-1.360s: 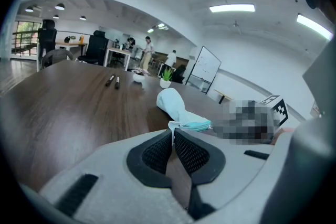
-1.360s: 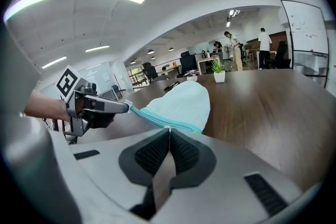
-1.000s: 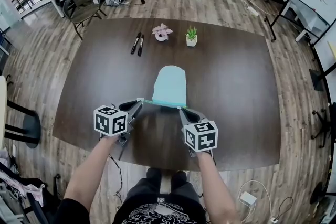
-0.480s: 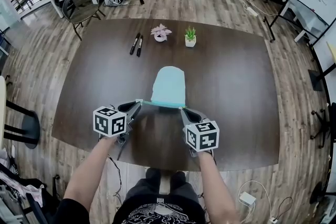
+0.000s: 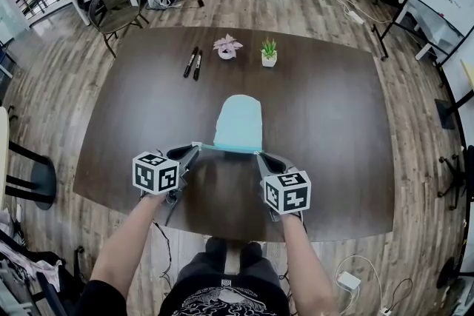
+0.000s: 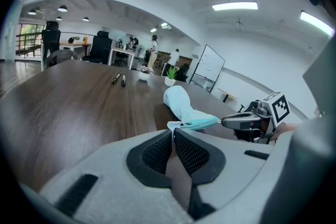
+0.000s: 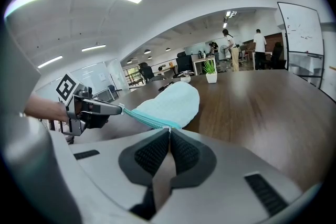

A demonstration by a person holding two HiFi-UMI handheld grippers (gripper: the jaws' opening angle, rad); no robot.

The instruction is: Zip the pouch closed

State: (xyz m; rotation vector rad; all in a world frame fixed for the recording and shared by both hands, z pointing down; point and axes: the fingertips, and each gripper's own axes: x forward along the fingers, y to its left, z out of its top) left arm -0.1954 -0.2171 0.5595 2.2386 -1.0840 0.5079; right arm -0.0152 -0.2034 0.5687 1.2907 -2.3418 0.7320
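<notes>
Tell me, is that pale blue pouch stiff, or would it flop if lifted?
Probably floppy: the pouch looks like soft fabric, its rounded body lying slack on the table while only the zipper edge is pulled straight between the left gripper and right gripper. Likely light too, since pinches at its two corners seem enough to hold it.

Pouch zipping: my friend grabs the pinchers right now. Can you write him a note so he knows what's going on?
Left gripper: shut on the left end of the pouch.
Right gripper: shut on the right end of the zipper.
Pouch: its zipper edge is pulled taut between the grippers, above the table; its rounded far end rests on the table.
Done: the zipper looks closed along its whole length.
To do: probably just check the end, then let go.
</notes>
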